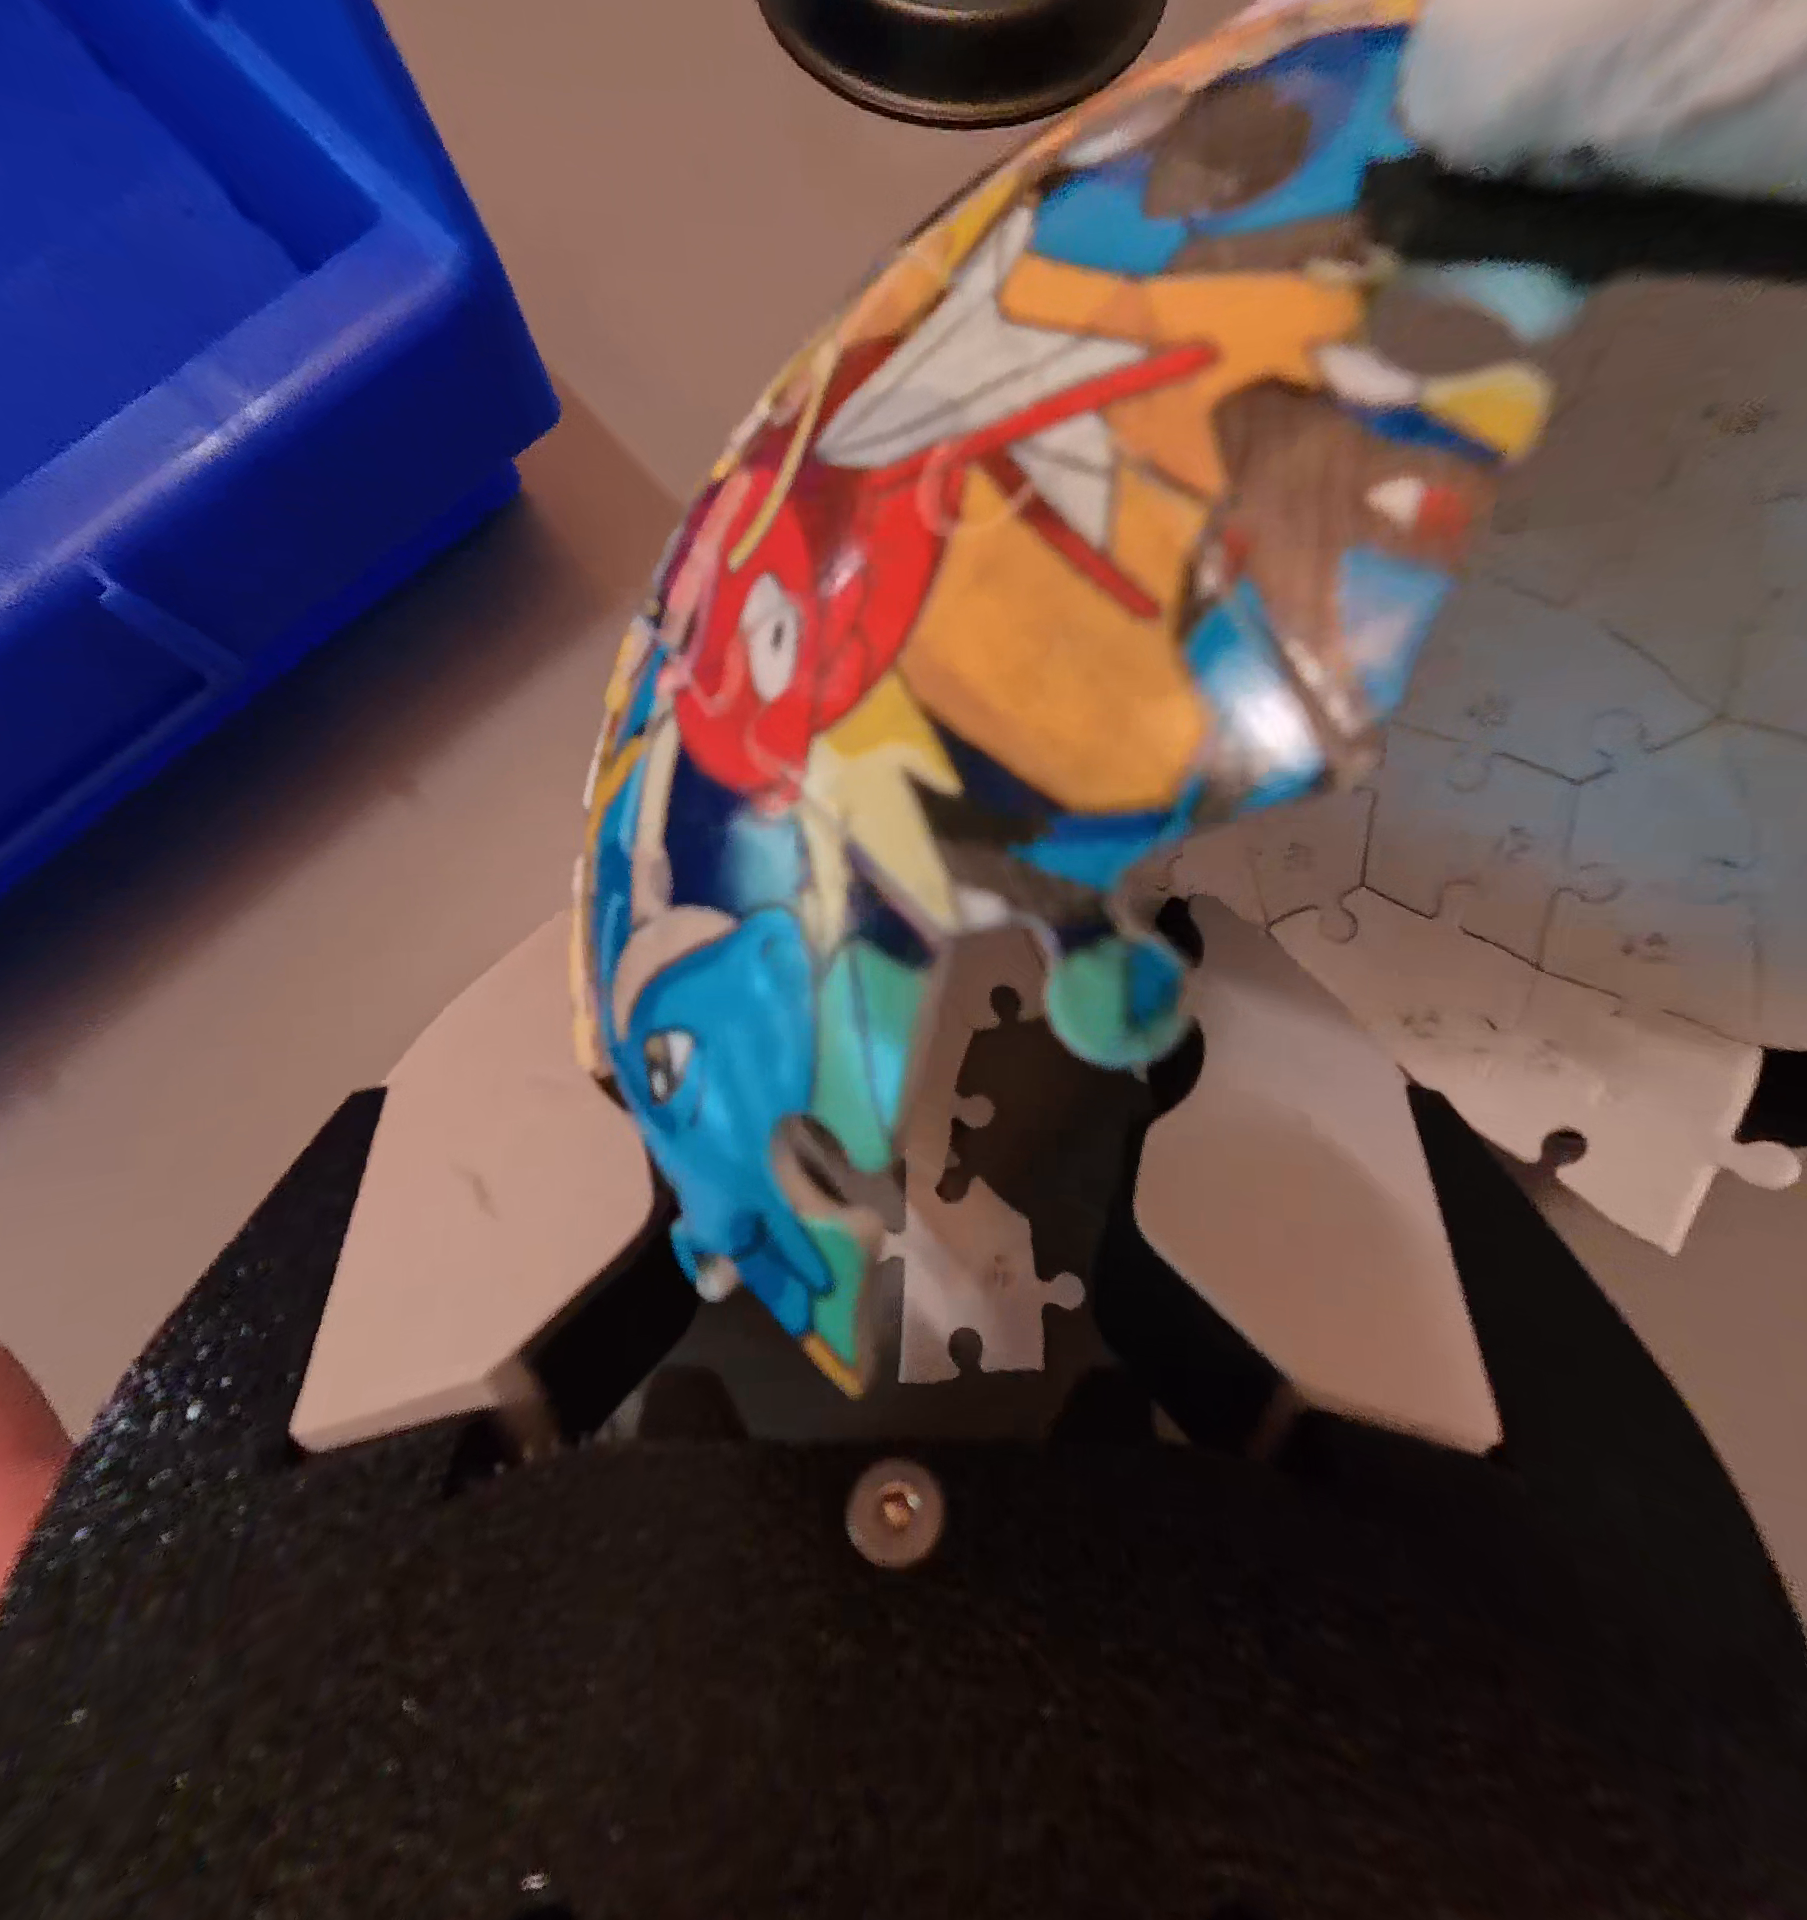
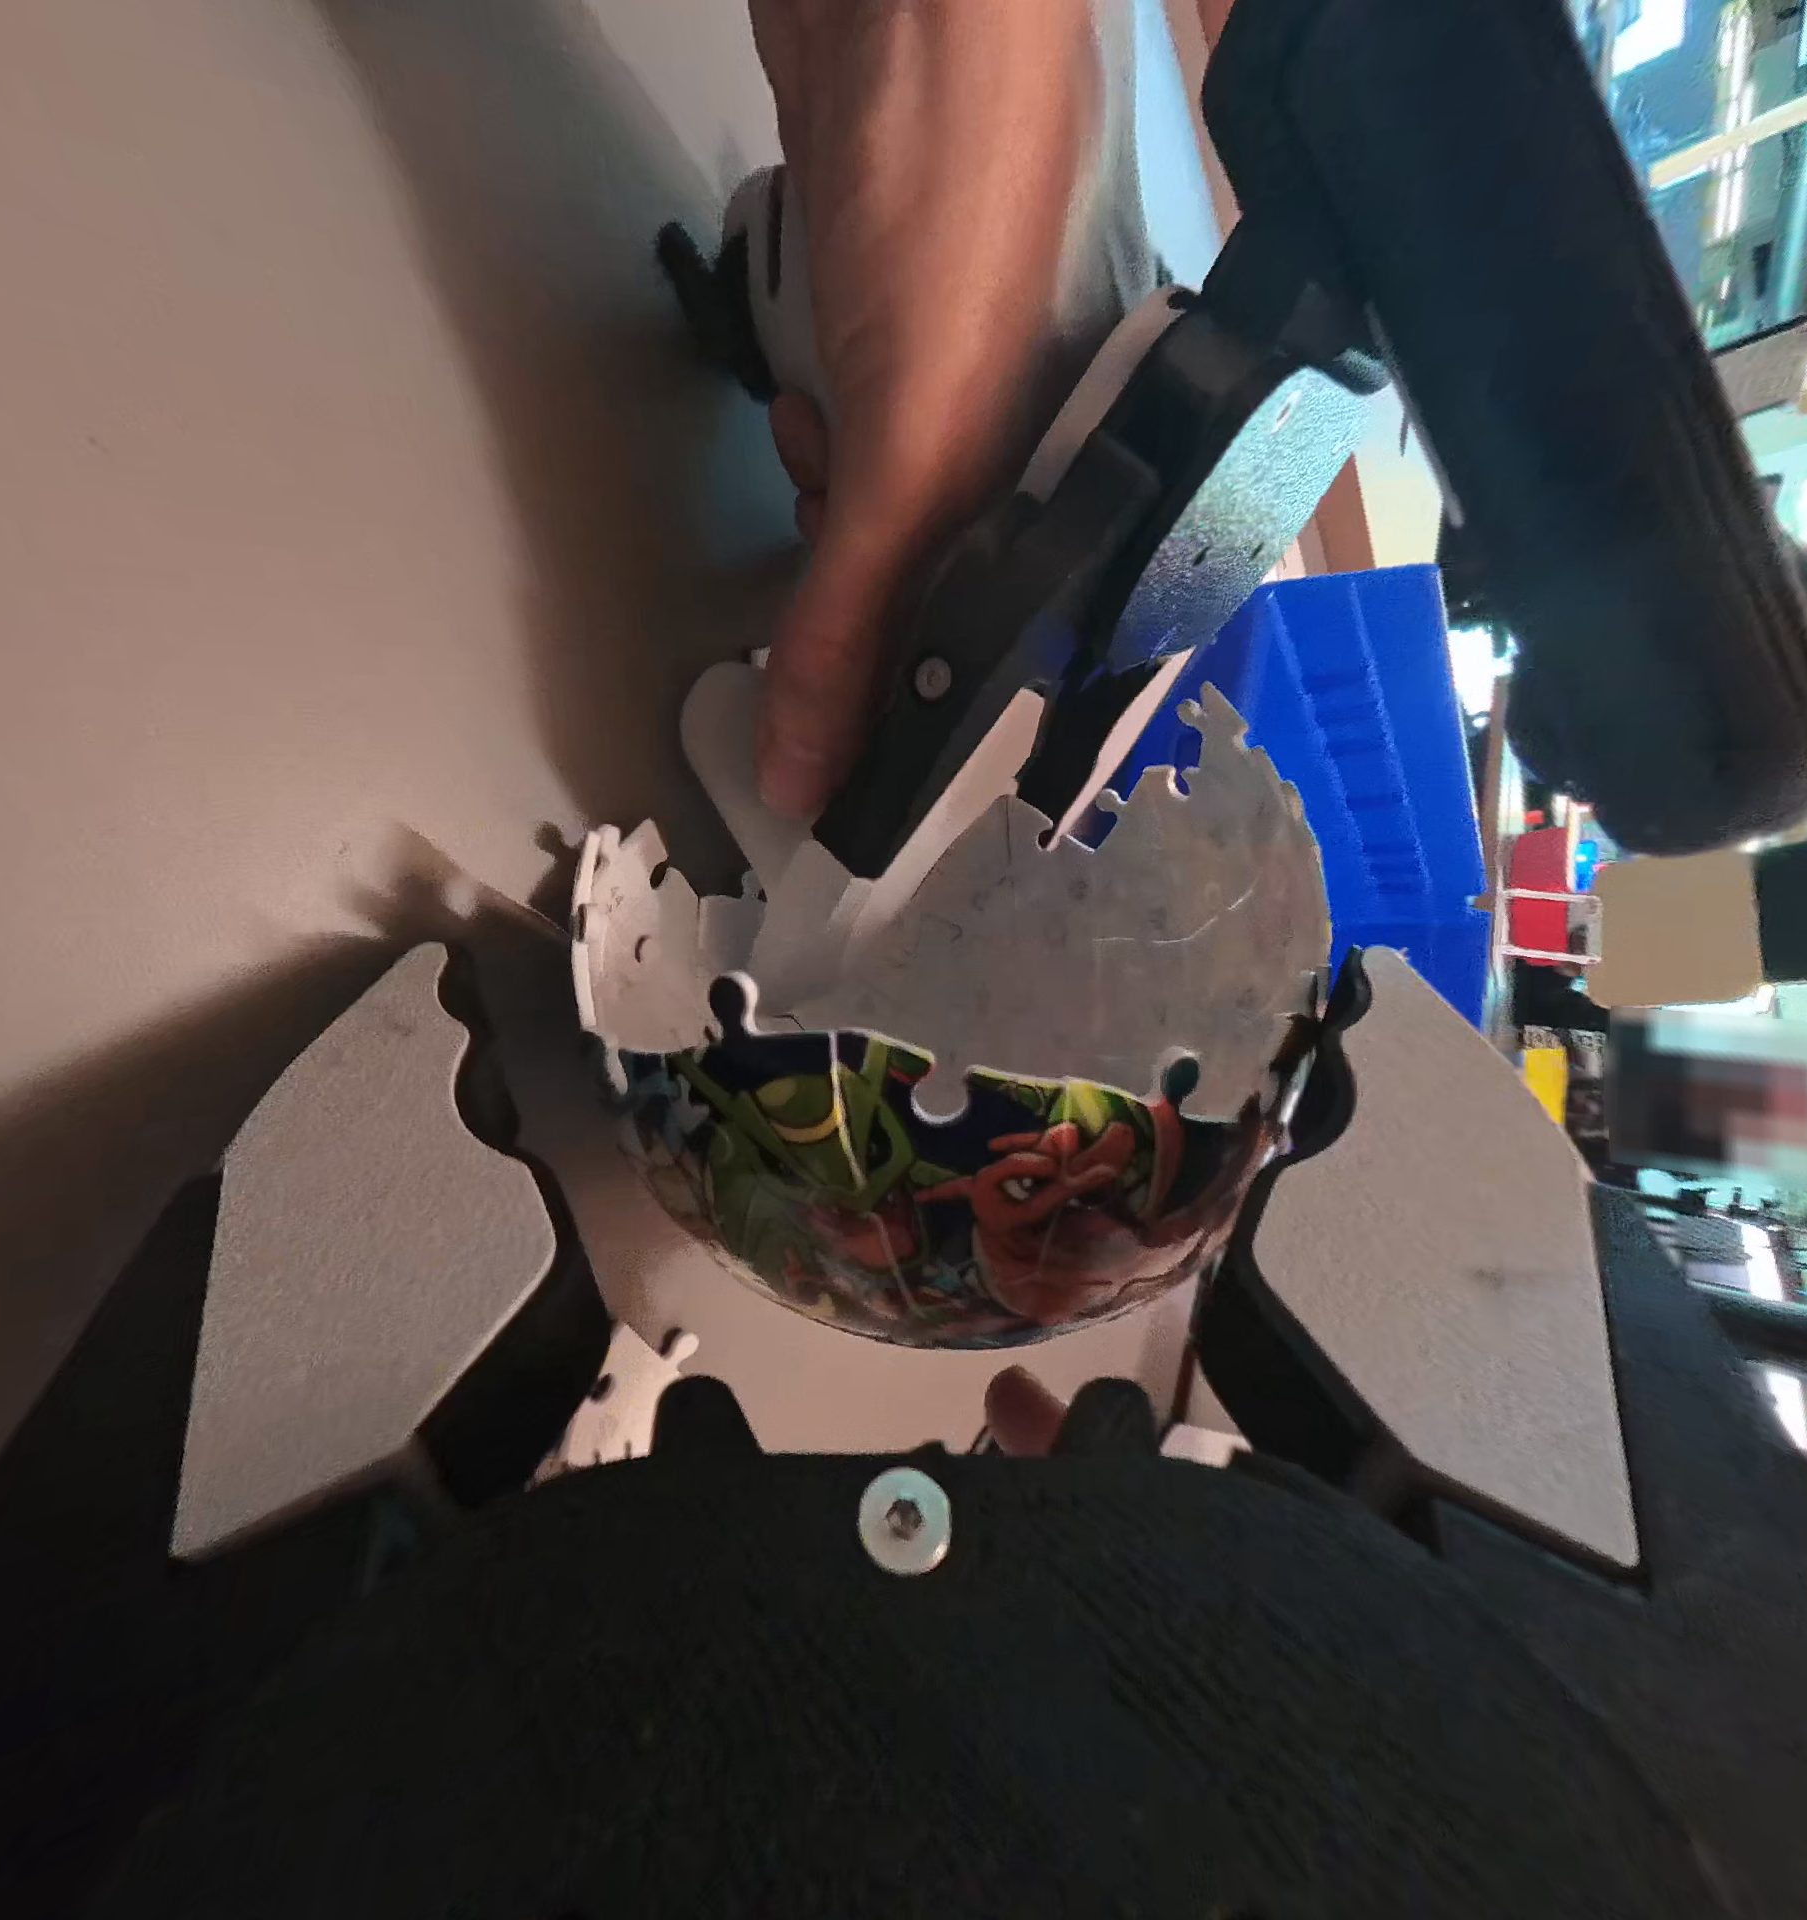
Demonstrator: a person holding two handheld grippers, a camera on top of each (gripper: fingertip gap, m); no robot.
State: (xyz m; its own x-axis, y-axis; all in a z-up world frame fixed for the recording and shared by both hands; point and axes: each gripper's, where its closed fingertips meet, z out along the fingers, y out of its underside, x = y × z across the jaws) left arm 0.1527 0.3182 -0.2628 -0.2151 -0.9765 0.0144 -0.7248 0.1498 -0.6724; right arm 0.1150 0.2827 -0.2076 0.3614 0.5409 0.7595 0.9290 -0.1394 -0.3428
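A part-built hollow puzzle ball shell [image 1: 1034, 623] has colourful cartoon creatures outside and plain grey inside [image 2: 1034, 935]. My left gripper [image 1: 888, 935] is shut on the shell's jagged edge: its left pad meets the blue creature and its right pad meets a teal knob. In the right wrist view the left gripper [image 2: 982, 790] comes in from above, held by a hand [image 2: 878, 416]. My right gripper [image 2: 904, 977] is open around the shell. Its right finger [image 2: 1429, 1195] touches the rim, and its left finger [image 2: 379, 1195] stands apart. The right gripper also shows blurred in the left wrist view [image 1: 1626, 156].
A blue plastic bin [image 1: 151, 416] stands to the left on the tan table [image 1: 203, 1039]; it also shows in the right wrist view [image 2: 1377, 779]. A black round object [image 1: 961, 62] lies at the far edge. A loose grey puzzle piece [image 2: 634, 1377] lies near my right gripper's base. From either gripper's tips it is about 20 cm to the black round object [image 1: 961, 62].
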